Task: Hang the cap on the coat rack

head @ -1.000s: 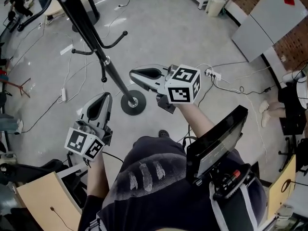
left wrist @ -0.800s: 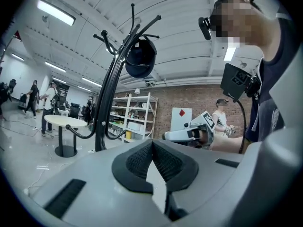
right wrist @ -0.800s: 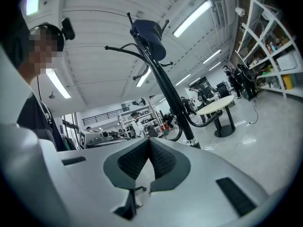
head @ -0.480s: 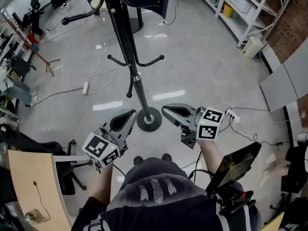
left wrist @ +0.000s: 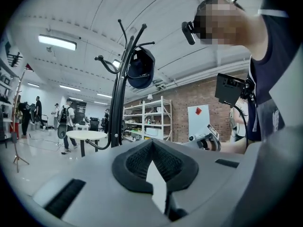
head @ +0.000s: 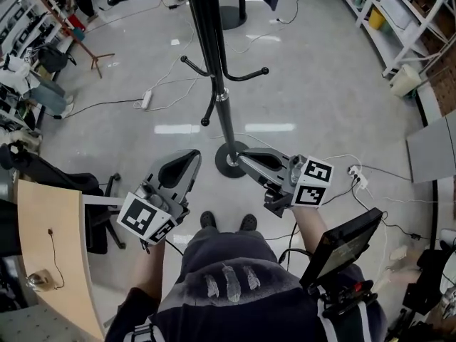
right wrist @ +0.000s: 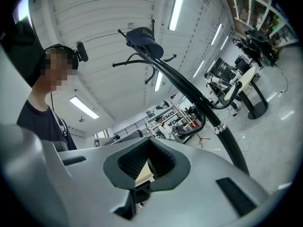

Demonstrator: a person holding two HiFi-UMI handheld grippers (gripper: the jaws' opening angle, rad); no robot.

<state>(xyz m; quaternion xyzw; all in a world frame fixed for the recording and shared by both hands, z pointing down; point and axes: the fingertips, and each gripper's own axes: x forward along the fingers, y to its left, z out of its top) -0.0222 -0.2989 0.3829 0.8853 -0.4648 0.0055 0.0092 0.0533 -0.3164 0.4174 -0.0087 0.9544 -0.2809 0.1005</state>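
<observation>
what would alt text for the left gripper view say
A dark cap hangs near the top of a black coat rack, seen from below over the left gripper, its jaws shut and empty. The person stands at right.

A glossy pale grey floor (head: 320, 105) mirrors the ceiling lights in bright streaks. Thin cables (head: 107, 103) trail over it, with a white power strip (head: 147, 100) toward its left side. White metal shelving (head: 399, 9) lines the floor's far right edge, a pale bin (head: 405, 80) just beside it. A light wooden desktop (head: 53, 255) stands at the left edge. Elsewhere there is a brick wall (left wrist: 189, 93), a round white table (left wrist: 85, 135), and tube lights (left wrist: 57, 42) under a white ceiling (right wrist: 109, 18).
</observation>
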